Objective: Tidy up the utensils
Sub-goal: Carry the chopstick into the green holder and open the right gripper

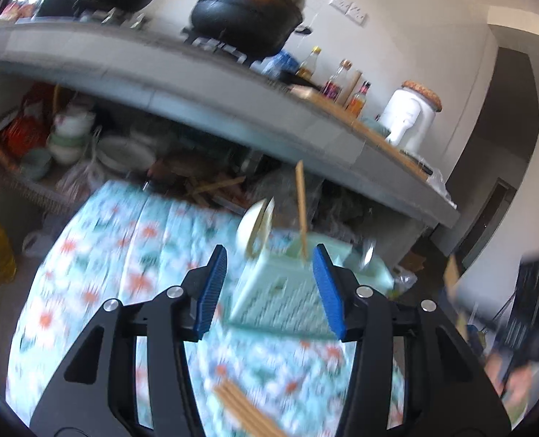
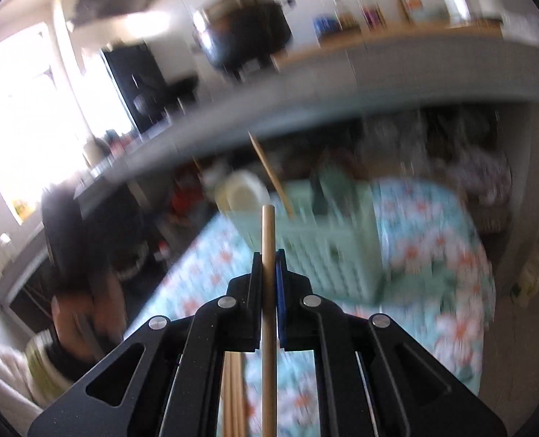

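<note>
A pale green slotted utensil basket (image 1: 287, 291) stands on the floral tablecloth (image 1: 123, 255). In it stand one wooden chopstick (image 1: 301, 207), a white spoon (image 1: 254, 225) and a metal utensil (image 1: 367, 251). My left gripper (image 1: 269, 280) is open, nothing between its blue pads; the basket lies just beyond them. Several loose chopsticks (image 1: 247, 411) lie on the cloth under it. In the right wrist view my right gripper (image 2: 269, 258) is shut on a wooden chopstick (image 2: 268, 233), whose tip sticks up past the fingers. The basket (image 2: 327, 247) is ahead of it, slightly right.
A grey counter (image 1: 196, 83) runs behind the table, with black pots (image 1: 247, 18), bottles (image 1: 336, 80) and a white jar (image 1: 411, 116). Bowls and plates (image 1: 72, 134) crowd the shelf beneath. A person's hand (image 2: 83, 313) shows at the left in the right wrist view.
</note>
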Demonstrator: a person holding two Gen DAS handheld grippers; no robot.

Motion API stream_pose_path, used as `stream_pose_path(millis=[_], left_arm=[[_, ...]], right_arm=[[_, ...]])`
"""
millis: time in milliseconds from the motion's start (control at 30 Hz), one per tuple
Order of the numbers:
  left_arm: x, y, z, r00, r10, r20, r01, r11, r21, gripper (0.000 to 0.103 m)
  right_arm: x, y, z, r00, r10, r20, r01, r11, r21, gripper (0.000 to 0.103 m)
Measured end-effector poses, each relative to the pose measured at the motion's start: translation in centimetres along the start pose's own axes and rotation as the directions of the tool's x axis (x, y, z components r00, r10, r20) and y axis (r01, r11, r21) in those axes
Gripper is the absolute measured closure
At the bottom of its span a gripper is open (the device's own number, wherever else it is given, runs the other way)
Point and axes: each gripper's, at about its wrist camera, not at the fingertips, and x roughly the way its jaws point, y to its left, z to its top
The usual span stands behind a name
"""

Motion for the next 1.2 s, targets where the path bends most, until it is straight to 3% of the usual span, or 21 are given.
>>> stream_pose_path(millis=[133, 200, 300, 400, 500, 567, 600, 667, 733, 867, 900, 1200], left_arm=[[-1.9, 2.2, -3.0, 0.999, 0.023, -0.039, -0.026, 0.998, -0.064, 0.057], [-2.4, 3.2, -4.3, 0.997, 0.031, -0.067, -0.038, 0.995, -0.096, 0.057], [-3.2, 4.9, -5.6, 0.995, 0.053, -0.082, -0.064, 0.988, -0.142, 0.057], [-3.8, 6.2, -5.9, 0.994, 0.073, -0.087, -0.086, 0.982, -0.168, 0.057], [-4.1, 7.0, -5.9, 0.993, 0.086, -0.08, -0.1, 0.979, -0.177, 0.057], [-4.1, 7.1, -5.6, 0.993, 0.084, -0.08, -0.097, 0.979, -0.18, 0.057], [-4.1, 7.1, -5.7, 0.993, 0.079, -0.084, -0.093, 0.979, -0.179, 0.057], [-3.9, 6.9, -5.7, 0.993, 0.07, -0.091, -0.086, 0.98, -0.178, 0.057], [-3.6, 6.8, -5.9, 0.993, 0.064, -0.102, -0.082, 0.98, -0.181, 0.057], [-3.0, 7.1, -6.6, 0.99, 0.052, -0.134, -0.081, 0.973, -0.214, 0.057], [-2.9, 7.2, -6.8, 0.989, 0.048, -0.143, -0.08, 0.971, -0.226, 0.057], [-2.7, 7.8, -7.2, 0.985, 0.054, -0.165, -0.095, 0.964, -0.248, 0.057]], right_arm=[[-0.5, 0.8, 4.5, 0.977, 0.084, 0.198, -0.094, 0.995, 0.04, 0.096], [0.5, 0.8, 6.1, 0.972, 0.076, 0.221, -0.091, 0.994, 0.059, 0.096], [3.6, 1.0, 7.3, 0.988, 0.079, 0.132, -0.089, 0.994, 0.071, 0.096], [6.1, 1.7, 6.3, 0.998, 0.066, 0.011, -0.067, 0.997, 0.047, 0.096], [7.5, 1.9, 4.0, 0.996, 0.032, -0.082, -0.031, 0.999, 0.022, 0.096], [8.8, 2.0, 1.6, 0.983, -0.022, -0.185, 0.015, 0.999, -0.036, 0.096], [9.6, 2.1, 0.7, 0.971, -0.052, -0.234, 0.036, 0.997, -0.075, 0.096], [11.3, 2.5, -2.5, 0.919, -0.165, -0.358, 0.093, 0.973, -0.21, 0.096], [12.8, 2.5, -4.9, 0.87, -0.246, -0.428, 0.112, 0.943, -0.313, 0.096], [16.5, 0.5, -10.2, 0.712, -0.357, -0.605, 0.096, 0.903, -0.42, 0.096], [16.9, 0.1, -10.8, 0.69, -0.362, -0.627, 0.089, 0.902, -0.423, 0.096], [19.8, -0.4, -8.8, 0.66, -0.335, -0.672, 0.058, 0.915, -0.399, 0.088]])
